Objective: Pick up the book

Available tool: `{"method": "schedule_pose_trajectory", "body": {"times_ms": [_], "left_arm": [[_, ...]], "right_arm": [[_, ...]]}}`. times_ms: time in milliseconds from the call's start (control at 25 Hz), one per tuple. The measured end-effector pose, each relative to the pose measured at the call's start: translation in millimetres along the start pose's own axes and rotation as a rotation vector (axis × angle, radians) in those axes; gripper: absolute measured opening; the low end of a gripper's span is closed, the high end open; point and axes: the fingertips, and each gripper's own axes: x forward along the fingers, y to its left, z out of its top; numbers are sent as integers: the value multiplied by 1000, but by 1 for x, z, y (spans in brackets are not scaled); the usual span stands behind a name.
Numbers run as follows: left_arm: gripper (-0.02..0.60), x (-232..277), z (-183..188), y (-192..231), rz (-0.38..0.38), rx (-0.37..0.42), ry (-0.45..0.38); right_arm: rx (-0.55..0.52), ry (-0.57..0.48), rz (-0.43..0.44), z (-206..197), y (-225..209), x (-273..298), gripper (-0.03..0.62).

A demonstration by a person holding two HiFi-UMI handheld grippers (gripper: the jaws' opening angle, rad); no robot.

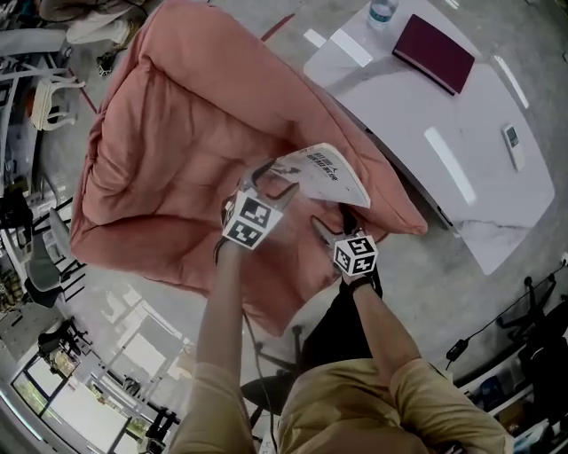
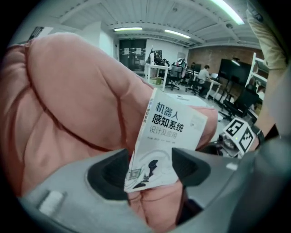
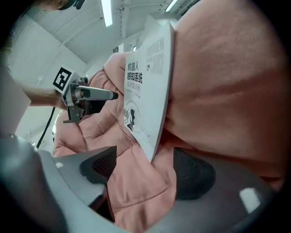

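**1. Layout.** A big pink beanbag (image 1: 177, 151) lies on the floor. A white table (image 1: 417, 124) stands just beside its right edge. A person stands at the beanbag's near edge with one gripper per hand, both arms stretched fwd.

**2. Book.** The book (image 1: 324, 173) is a white paperback w/ black print on the cover. It sits at the beanbag's right edge, on the raised side roll next to the table. It is tilted, not flat: the back leans on the padding and the lower edge is sunk in a fold of fabric.

**3. L gripper (image 1: 273, 183).** It reaches the book from the side of the beanbag's middle and points steeply down.
- Pads (image 2: 107, 175): spread wide.
- The book's lower edge shows in the gap and fills most of it, cover facing the gripper's camera.
- The pads are not clamped on it. Light contact at the book's sides can't be ruled out.

**4. R gripper (image 1: 333, 223).** It is at the book's near side, just below it.
- Fingers (image 3: 193, 173): spread wide.
- Only pink fabric lies between them.
- The book's bottom corner hangs just above the gap, no contact.

**5. Table items.** All are well apart from the book.
- Maroon notebook (image 1: 433, 53), near the far edge.
- Water bottle (image 1: 382, 11), at the far-left corner.
- Remote (image 1: 513, 140), near the right edge.
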Motion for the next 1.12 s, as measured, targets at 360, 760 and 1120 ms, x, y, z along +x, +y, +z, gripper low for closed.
{"method": "schedule_pose_trajectory", "body": {"times_ms": [360,760,1120], "left_arm": [[238,27,-5,5,-74,92,28],[52,26,-7,15,6,73,36],[41,-7,-15,-27,9,-10,9]], "right_arm": [[-93,-71,-38,19,-14,30,292],[-132,-2,-70,17,-10,23,67],[-215,101,-57,12,2,-25,66]]}}
